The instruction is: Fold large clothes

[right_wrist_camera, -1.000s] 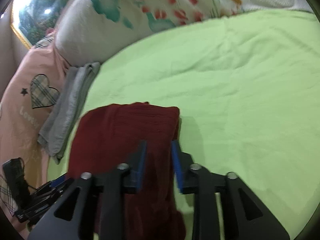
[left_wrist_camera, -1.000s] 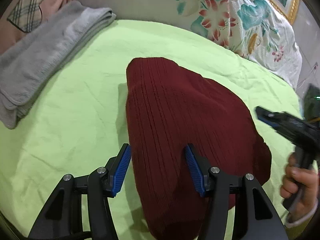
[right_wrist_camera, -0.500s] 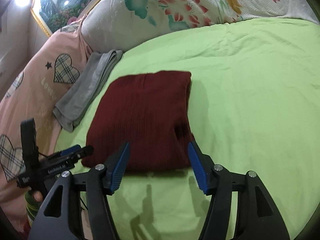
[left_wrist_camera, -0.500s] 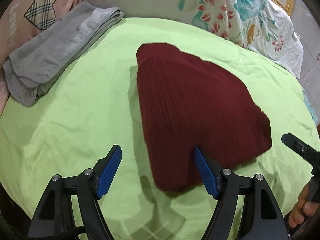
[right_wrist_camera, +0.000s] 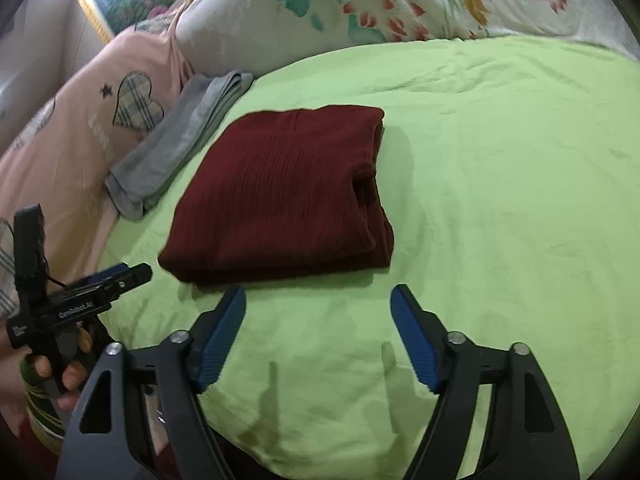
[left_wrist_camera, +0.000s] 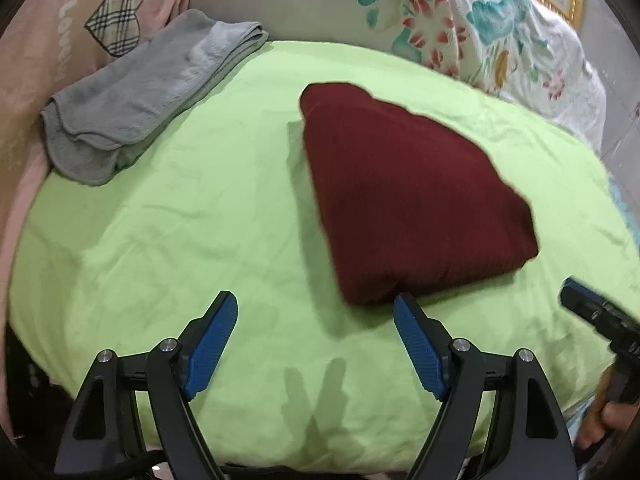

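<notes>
Left wrist view: the folded sweater [left_wrist_camera: 408, 196] lies on the sheet [left_wrist_camera: 168, 220] just beyond the left gripper [left_wrist_camera: 316, 308], whose jaws have just been opening and hold nothing. Only the right wrist view shows the sweater's layered edge, ahead of the released right gripper [right_wrist_camera: 318, 300]. A second ago both grippers stood over the sweater.

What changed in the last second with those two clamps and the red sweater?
Both grippers let go and drew back: the left gripper and right gripper were over the folded red sweater, and their jaws have just been opening, now empty. The sweater stays folded on the green sheet; the grey towel is unmoved.
</notes>
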